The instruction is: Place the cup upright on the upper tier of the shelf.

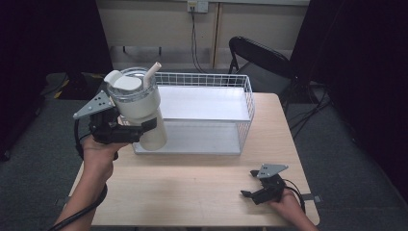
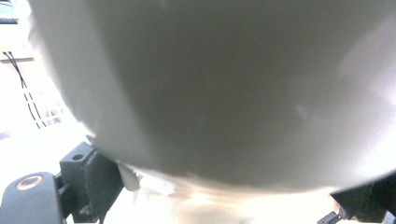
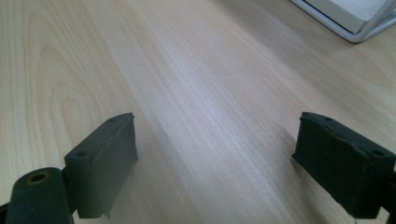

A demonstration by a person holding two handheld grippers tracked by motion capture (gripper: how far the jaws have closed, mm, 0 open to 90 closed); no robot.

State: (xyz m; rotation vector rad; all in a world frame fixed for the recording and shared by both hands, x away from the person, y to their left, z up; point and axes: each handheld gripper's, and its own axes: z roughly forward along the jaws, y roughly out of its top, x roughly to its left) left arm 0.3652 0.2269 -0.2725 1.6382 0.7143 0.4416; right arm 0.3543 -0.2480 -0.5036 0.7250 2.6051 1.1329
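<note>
Left gripper (image 1: 126,131) pinching white tumbler (image 1: 137,107) at frame's left, just above wire basket (image 1: 246,103) corner. Keeping it upright, lowering slowly inside the rim. Right gripper (image 1: 252,184) resting spread, lower right.

Tumbler (image 1: 144,115): off-white body, clear lid with a white cap, cream straw (image 1: 153,72). Wire basket (image 1: 248,103): white grid mesh over a white tray floor. Table (image 1: 192,192): pale wood, fine lengthwise grain. Left gripper (image 1: 126,133) and right gripper (image 1: 250,184): black, each topped by a grey plate. Floor (image 1: 346,163): dark grey.
</note>
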